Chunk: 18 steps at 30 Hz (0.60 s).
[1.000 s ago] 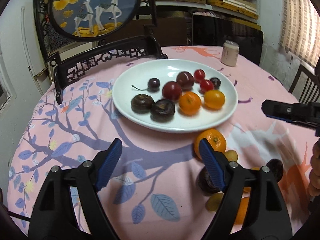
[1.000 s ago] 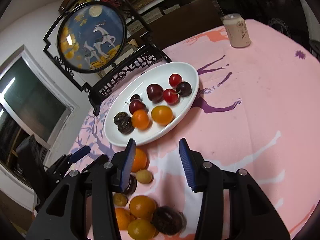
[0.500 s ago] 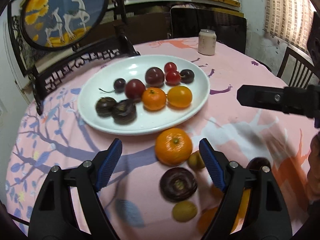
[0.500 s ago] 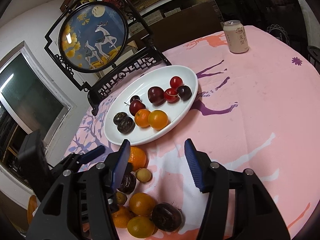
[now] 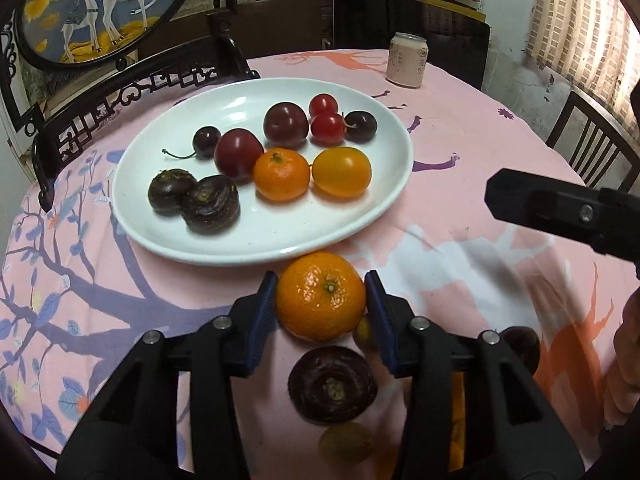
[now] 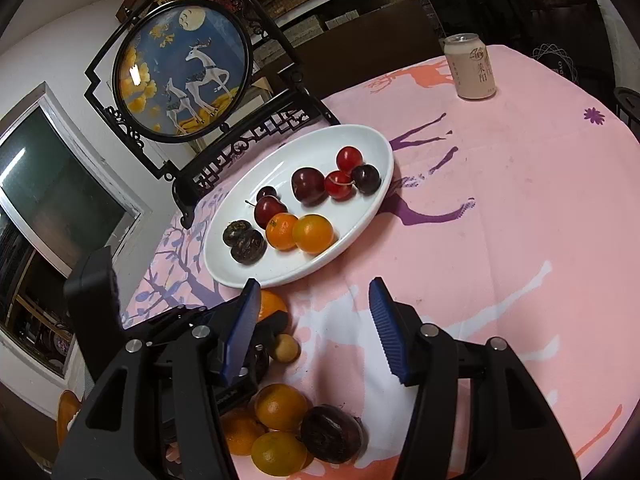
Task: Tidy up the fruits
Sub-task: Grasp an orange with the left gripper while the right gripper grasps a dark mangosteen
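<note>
A white plate (image 5: pixel 248 240) holds several fruits: two oranges, plums, cherries, cherry tomatoes and two dark passion fruits. It also shows in the right wrist view (image 6: pixel 276 276). My left gripper (image 5: pixel 320 300) is shut on a loose orange (image 5: pixel 320 294) on the tablecloth just in front of the plate. A dark passion fruit (image 5: pixel 332 386) and small yellow fruits lie behind it. My right gripper (image 6: pixel 312 332) is open and empty above the cloth, right of the fruit pile (image 6: pixel 288 428).
A drink can (image 5: pixel 407 60) stands at the far side of the round pink table. A black framed deer screen (image 6: pixel 184 80) stands behind the plate. A chair (image 5: pixel 588 144) is at the right table edge.
My left gripper moved right and forward to the loose orange and closed its fingers on it. My right gripper drew back a little and stays open.
</note>
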Tool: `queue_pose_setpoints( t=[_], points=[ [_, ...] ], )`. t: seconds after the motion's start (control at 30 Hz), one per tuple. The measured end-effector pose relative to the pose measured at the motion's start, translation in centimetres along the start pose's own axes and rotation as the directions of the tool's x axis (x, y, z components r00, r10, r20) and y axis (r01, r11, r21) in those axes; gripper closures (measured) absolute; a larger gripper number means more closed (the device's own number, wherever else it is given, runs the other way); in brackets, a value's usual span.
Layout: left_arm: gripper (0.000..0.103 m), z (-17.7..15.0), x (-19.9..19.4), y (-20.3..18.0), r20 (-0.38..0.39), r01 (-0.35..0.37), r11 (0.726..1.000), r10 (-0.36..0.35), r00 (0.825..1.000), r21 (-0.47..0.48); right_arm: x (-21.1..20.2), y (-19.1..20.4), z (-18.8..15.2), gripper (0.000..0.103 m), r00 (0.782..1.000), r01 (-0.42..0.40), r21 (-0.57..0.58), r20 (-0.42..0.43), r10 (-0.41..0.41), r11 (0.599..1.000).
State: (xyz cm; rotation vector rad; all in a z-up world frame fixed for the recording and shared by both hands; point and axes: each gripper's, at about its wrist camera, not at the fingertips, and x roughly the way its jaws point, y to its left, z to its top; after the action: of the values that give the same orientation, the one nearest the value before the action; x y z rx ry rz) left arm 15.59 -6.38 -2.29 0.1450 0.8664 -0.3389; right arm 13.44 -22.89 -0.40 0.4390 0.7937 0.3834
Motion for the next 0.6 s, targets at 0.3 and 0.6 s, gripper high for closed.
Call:
queue_pose_setpoints(
  t=[0.3,0.6],
  points=[
    [0.058,-2.2,-3.5,5.6,0.040,-0.053,0.986,0.060,0.997,-0.155,-2.3,-1.0,-4.1,0.046,0.999,-0.028,0.009,-0.038,0.029,1.000],
    [0.058,-2.7,-3.6,6.0,0.029,-0.065,0.983,0.071,0.997,-0.174,-1.9,-0.7,-6.5,0.057,0.994,-0.038,-0.019,-0.100,0.036,0.999]
  ],
)
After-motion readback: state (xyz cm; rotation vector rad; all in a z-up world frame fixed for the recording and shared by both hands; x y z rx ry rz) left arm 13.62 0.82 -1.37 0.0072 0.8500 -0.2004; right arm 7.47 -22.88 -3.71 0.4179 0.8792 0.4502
